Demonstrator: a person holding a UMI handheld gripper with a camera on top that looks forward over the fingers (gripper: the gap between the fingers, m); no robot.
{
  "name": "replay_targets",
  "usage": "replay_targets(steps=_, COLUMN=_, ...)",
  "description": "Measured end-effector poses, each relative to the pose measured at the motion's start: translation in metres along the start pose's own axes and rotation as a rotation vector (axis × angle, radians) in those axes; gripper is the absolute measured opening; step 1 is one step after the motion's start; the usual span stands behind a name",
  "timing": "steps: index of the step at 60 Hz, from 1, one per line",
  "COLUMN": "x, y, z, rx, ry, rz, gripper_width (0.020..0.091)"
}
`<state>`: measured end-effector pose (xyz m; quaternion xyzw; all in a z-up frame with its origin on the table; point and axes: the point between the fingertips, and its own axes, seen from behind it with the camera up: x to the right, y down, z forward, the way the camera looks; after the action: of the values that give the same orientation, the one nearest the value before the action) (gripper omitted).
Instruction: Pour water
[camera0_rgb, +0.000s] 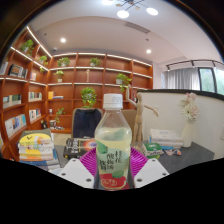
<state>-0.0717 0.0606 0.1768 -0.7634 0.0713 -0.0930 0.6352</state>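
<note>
Dark counter (190, 152) before wooden bookshelves (60, 85) with plants, clear white-capped bottle (113, 145) with pink label, upright, pinched in hand-held gripper (112, 172)

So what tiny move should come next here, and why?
Probably a short, straight lift. The hand-held gripper appears shut on the bottle, which stands upright between its fingers with its white cap on. Raising it clear of the table would come before any pouring; no receiving cup is visible.
</note>
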Motion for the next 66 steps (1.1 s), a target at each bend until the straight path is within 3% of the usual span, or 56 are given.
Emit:
replay_targets(steps=20, x=0.016, y=0.066, z=0.034, rx=-0.042, ry=-0.016, rz=0.031, gripper_width=0.0397)
replay_targets(steps=24, x=0.018, y=0.084, z=0.037, rx=-0.078, ry=-0.016, rz=0.040, gripper_width=0.0405)
replay_targets(steps=25, x=0.016, y=0.079, z=0.037, rx=-0.044, ry=-0.014, rz=0.045, gripper_width=0.0403)
replay_targets(steps=34, x=0.019, y=0.081, z=0.035, rx=-0.036, ry=-0.013, rz=0.045, gripper_width=0.0410)
replay_targets(steps=44, x=0.018, y=0.082, z=0.036, rx=-0.030, ry=-0.006, rz=0.058, gripper_width=0.0516)
replay_targets(steps=50, x=0.016, y=0.095, z=0.030, rx=-0.080, ry=-0.019, rz=0.066, gripper_width=0.0766)
replay_targets(steps=53, x=0.015, y=0.097, z=0.022, rx=-0.087, ry=-0.026, rz=0.073, gripper_width=0.0842)
replay_targets(steps=66, x=0.014, y=0.109, z=-0.045, rx=-0.120, ry=-0.049, rz=0.079, gripper_width=0.0851)
